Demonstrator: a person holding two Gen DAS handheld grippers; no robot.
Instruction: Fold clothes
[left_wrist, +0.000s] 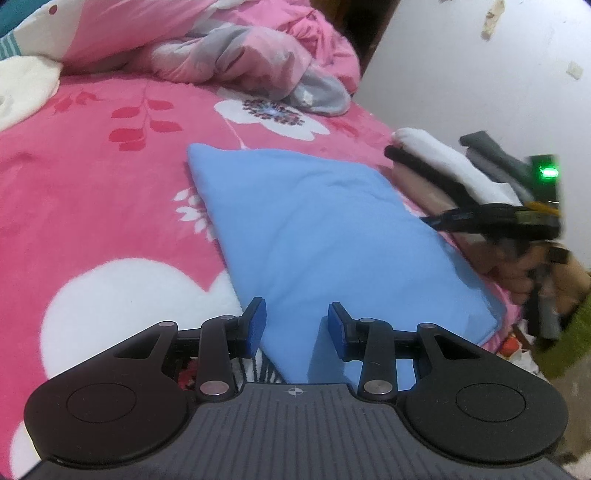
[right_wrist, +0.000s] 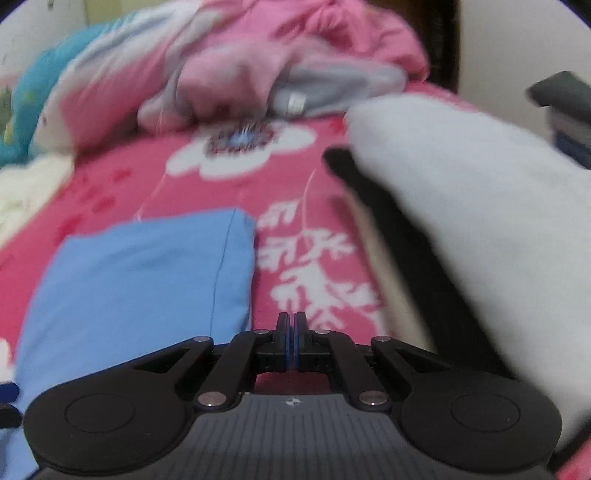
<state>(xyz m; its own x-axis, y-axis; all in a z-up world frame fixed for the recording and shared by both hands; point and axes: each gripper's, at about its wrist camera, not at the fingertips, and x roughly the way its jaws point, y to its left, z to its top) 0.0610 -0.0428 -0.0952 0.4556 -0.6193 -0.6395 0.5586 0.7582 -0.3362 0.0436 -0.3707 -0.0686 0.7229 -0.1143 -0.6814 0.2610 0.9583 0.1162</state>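
Both tongs hold nothing: left gripper (left_wrist: 296, 325) gapes over the folded light-blue cloth (left_wrist: 332, 236) lying flat on the pink floral fleece blanket (left_wrist: 92, 158), while right gripper (right_wrist: 291, 338) is pinched together beside it. Stacked white, black and beige folded clothes (right_wrist: 461, 206) crowd the right, motion-blurred; a crumpled pink-and-grey quilt (left_wrist: 258, 59) lies behind

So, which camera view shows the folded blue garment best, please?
The left wrist view. There the blue garment is sharp and lies almost whole on the pink bedspread, ahead of the open left gripper. The right wrist view is blurred and shows only part of it, to the left of the shut right gripper.
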